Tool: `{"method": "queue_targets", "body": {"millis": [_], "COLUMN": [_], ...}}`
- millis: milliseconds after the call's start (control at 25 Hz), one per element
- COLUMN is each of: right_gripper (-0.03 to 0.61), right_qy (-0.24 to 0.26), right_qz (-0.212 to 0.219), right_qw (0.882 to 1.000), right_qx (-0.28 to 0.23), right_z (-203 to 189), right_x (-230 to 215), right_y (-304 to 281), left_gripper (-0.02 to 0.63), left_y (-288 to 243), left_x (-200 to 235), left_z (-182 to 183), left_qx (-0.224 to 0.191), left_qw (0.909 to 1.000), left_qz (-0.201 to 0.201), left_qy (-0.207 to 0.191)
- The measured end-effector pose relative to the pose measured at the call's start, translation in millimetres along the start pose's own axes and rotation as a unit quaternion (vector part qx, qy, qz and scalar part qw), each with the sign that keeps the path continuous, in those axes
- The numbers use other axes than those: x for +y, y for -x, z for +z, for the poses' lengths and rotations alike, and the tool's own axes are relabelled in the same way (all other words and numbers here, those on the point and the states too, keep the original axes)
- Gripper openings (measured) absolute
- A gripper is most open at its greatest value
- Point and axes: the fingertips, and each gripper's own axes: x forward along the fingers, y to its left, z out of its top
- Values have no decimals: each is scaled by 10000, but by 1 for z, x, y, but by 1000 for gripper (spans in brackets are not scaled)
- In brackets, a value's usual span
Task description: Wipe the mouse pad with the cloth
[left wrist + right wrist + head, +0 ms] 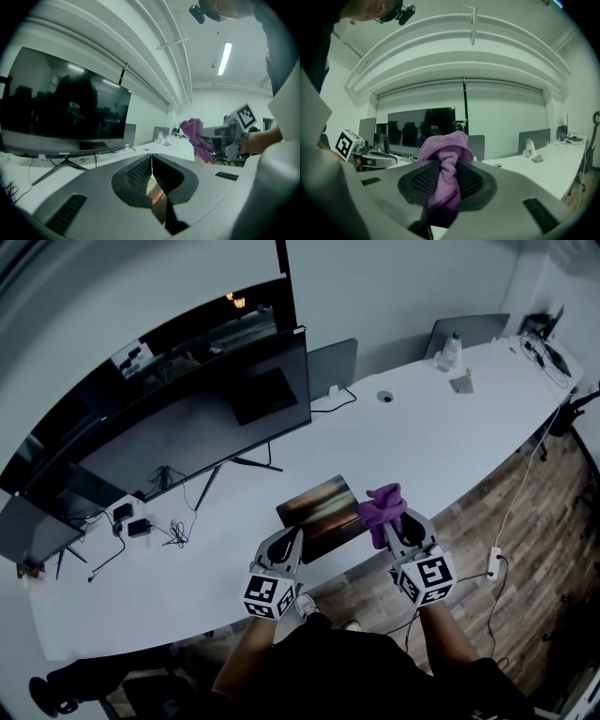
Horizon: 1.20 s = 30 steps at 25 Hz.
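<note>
A dark mouse pad [322, 509] with an orange-brown print lies on the white table [422, 418] near its front edge. My right gripper [395, 531] hovers at the pad's right end, shut on a bunched purple cloth [383, 505]. In the right gripper view the cloth [443, 150] bulges out above the jaws of that gripper [443, 180]. My left gripper [284, 547] sits over the pad's front left corner. Its jaws meet in the left gripper view [151, 161], holding nothing; a strip of the pad [153, 188] shows through the gap below. The cloth [197, 136] is seen there too.
A large dark monitor [206, 418] stands behind the pad, with a smaller screen [333, 367] beside it. Cables and adapters [141, 526] lie at the left. A bottle [450, 351] stands at the far right end. A power strip [494, 559] lies on the wooden floor.
</note>
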Motion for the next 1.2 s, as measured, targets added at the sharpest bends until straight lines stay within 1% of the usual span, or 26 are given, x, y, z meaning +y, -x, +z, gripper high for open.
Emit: {"method": "queue_targets", "body": {"millis": [80, 240, 400, 720, 800, 920, 1200], "right_gripper": [106, 105, 104, 104, 104, 104, 104], "right_qy": [61, -142, -160, -430, -339, -75, 57], "right_qz": [70, 346, 423, 974, 1124, 1332, 1710], "right_qw": [9999, 9992, 9983, 9922, 9904, 9879, 9808], "right_qx": [65, 139, 378, 648, 725, 789, 933], "right_z": [0, -2, -13, -31, -33, -36, -48], "right_x": [12, 32, 42, 55, 59, 69, 86], "right_y": [-18, -47, -71, -113, -125, -142, -173], "left_gripper": [21, 22, 21, 21, 21, 21, 21], "left_y": [3, 9, 15, 19, 17, 14, 16], "left_x": [18, 43, 59, 96, 102, 107, 119], "left_z": [-2, -2, -5, -6, -2, 1, -9], "left_qx": [-9, -1, 35, 33, 13, -9, 82], "left_qw": [9999, 9997, 9994, 9958, 9949, 9943, 9894], "left_qz": [108, 214, 307, 884, 983, 1054, 1418], "left_qy": [82, 101, 126, 224, 203, 172, 294]}}
